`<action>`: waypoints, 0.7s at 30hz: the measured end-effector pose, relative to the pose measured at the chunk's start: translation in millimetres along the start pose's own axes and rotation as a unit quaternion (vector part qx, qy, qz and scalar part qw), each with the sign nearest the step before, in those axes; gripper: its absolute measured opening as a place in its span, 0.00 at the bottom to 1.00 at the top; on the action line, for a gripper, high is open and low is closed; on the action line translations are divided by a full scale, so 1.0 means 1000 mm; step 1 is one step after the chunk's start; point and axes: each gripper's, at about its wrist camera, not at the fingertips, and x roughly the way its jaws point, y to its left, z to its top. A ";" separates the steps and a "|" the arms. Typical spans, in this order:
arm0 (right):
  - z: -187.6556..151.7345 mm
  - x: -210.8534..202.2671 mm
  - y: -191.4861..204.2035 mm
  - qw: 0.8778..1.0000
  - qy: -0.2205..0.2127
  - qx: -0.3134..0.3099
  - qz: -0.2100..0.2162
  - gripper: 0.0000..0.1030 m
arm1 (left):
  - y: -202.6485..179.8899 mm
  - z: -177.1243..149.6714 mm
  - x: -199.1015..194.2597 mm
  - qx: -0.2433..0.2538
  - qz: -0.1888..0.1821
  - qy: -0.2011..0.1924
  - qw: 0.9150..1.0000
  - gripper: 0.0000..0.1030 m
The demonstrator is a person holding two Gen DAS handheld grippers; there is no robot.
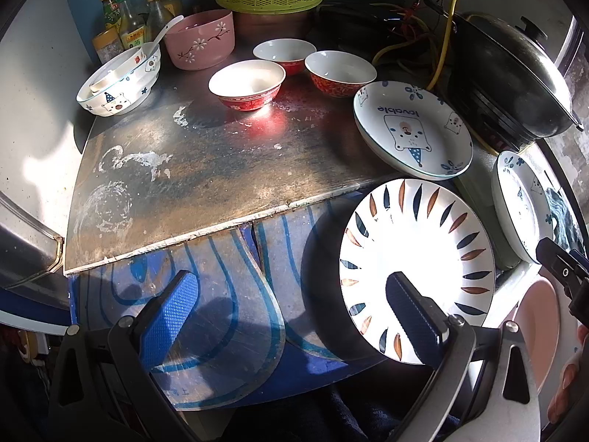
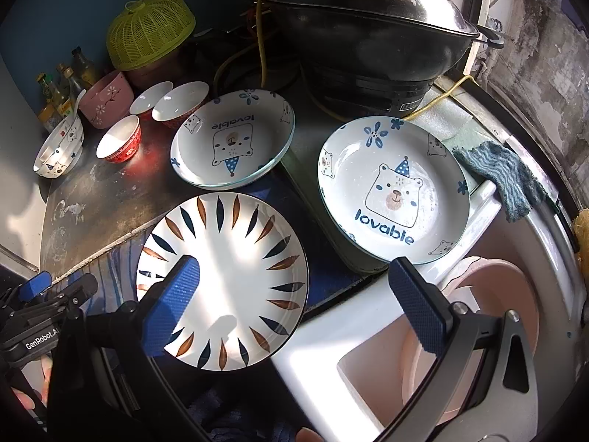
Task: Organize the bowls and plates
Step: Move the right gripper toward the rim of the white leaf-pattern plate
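The round leaf-pattern plate [image 2: 224,280] lies flat, face up, glossy white ceramic with radiating blue and brown leaves; it has no long axis. It sits under the left finger of the right gripper [image 2: 294,302], whose jaws are spread wide and hold nothing. The left gripper [image 1: 294,313] is equally wide and empty, the plate beneath its right finger. Beyond the jaws, two bear plates [image 2: 235,140] [image 2: 394,188] read "lovable" in opposite directions.
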 end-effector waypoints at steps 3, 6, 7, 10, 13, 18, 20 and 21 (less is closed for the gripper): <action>-0.001 -0.002 -0.001 1.000 -0.002 0.004 0.000 1.00 | 0.000 0.000 -0.003 0.002 0.000 -0.006 1.000 1.00; -0.003 -0.003 0.000 1.000 -0.003 0.006 -0.002 1.00 | 0.000 0.001 -0.006 0.007 -0.002 -0.014 1.000 1.00; -0.003 -0.004 0.000 1.000 -0.003 0.007 -0.002 1.00 | -0.001 0.002 -0.006 0.008 -0.002 -0.015 1.000 1.00; -0.005 -0.005 0.000 1.000 -0.004 0.009 -0.004 1.00 | -0.001 0.001 -0.006 0.011 -0.005 -0.014 1.000 1.00; -0.007 -0.007 -0.001 1.000 -0.005 0.013 -0.002 1.00 | 0.000 0.001 -0.005 0.012 -0.009 -0.013 1.000 1.00; -0.013 -0.005 -0.010 0.998 -0.007 0.036 0.057 0.99 | 0.011 0.001 0.005 -0.007 -0.074 -0.010 0.997 1.00; -0.017 0.000 -0.018 0.994 -0.005 0.052 0.101 0.98 | 0.012 0.001 0.012 -0.005 -0.083 -0.007 0.996 1.00; -0.020 0.004 -0.021 0.991 -0.003 0.061 0.115 0.97 | 0.012 0.000 0.016 0.000 -0.083 -0.010 0.997 1.00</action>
